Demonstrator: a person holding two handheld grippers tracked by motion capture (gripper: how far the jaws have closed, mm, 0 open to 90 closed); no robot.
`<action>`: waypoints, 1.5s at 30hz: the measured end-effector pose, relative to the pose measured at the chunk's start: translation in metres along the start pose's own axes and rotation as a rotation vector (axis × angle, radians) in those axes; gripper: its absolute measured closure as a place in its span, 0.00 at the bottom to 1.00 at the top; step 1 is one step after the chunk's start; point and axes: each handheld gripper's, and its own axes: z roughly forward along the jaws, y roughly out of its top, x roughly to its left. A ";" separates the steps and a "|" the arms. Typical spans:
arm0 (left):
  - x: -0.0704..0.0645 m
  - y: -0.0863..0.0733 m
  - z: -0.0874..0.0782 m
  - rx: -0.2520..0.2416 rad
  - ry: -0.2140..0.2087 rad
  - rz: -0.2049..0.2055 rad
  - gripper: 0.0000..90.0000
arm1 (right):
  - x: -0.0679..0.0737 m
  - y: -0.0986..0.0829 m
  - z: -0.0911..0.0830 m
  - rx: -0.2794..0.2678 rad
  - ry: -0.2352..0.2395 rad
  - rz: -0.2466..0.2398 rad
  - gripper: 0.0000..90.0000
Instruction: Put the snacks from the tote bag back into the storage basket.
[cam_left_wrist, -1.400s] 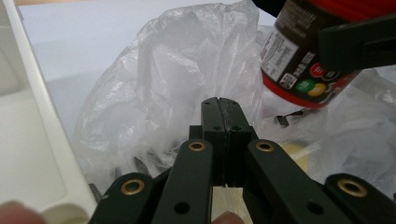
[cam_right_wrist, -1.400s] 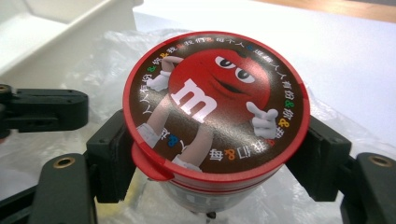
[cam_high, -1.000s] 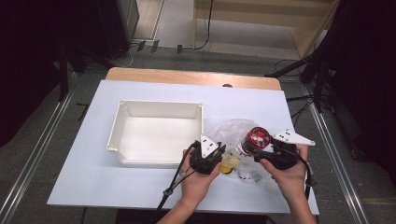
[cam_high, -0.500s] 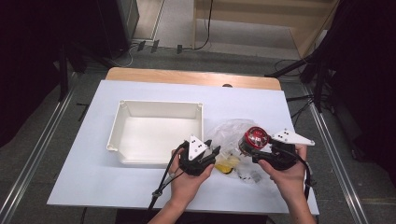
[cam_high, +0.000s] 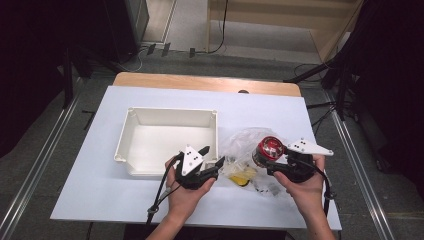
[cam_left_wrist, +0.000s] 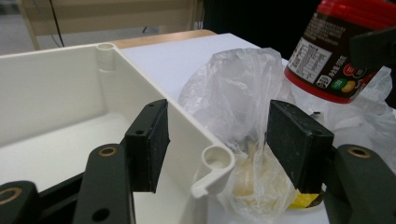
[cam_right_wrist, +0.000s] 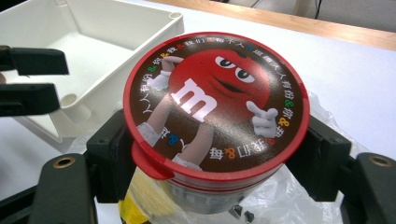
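A candy jar (cam_high: 270, 149) with a red cartoon lid (cam_right_wrist: 215, 100) is held up over a crumpled clear plastic bag (cam_high: 243, 142), with my right gripper (cam_high: 272, 161) shut on its sides (cam_right_wrist: 215, 161). My left gripper (cam_high: 212, 156) stands open at the near right corner of the white tray (cam_high: 131, 134). In the left gripper view that tray corner (cam_left_wrist: 215, 161) sits between the two pads (cam_left_wrist: 150, 140), with the bag (cam_left_wrist: 233, 95) just beyond and the jar (cam_left_wrist: 343, 49) at the upper right. Something yellow (cam_high: 242, 176) lies inside the bag.
The white tray is empty and stands on the pale blue table top (cam_high: 85, 170). A wooden strip (cam_high: 200, 82) runs along the table's far edge. Small dark bits (cam_high: 265, 187) lie near the bag. The other gripper's jaws (cam_right_wrist: 32, 84) show at the left of the right gripper view.
My left gripper has drawn back to the left, away from the bag, to the tray's near right corner. The right gripper still holds the jar in about the same place.
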 end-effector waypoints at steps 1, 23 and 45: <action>0.002 0.000 -0.003 -0.001 0.004 -0.002 0.43 | 0.001 0.000 0.000 0.002 0.003 -0.001 0.29; 0.063 -0.021 -0.050 0.018 0.014 -0.038 0.18 | 0.009 -0.003 0.010 0.015 0.025 -0.025 0.29; 0.100 -0.031 -0.095 -0.006 0.048 -0.041 0.12 | 0.029 0.008 0.025 0.022 0.060 -0.079 0.29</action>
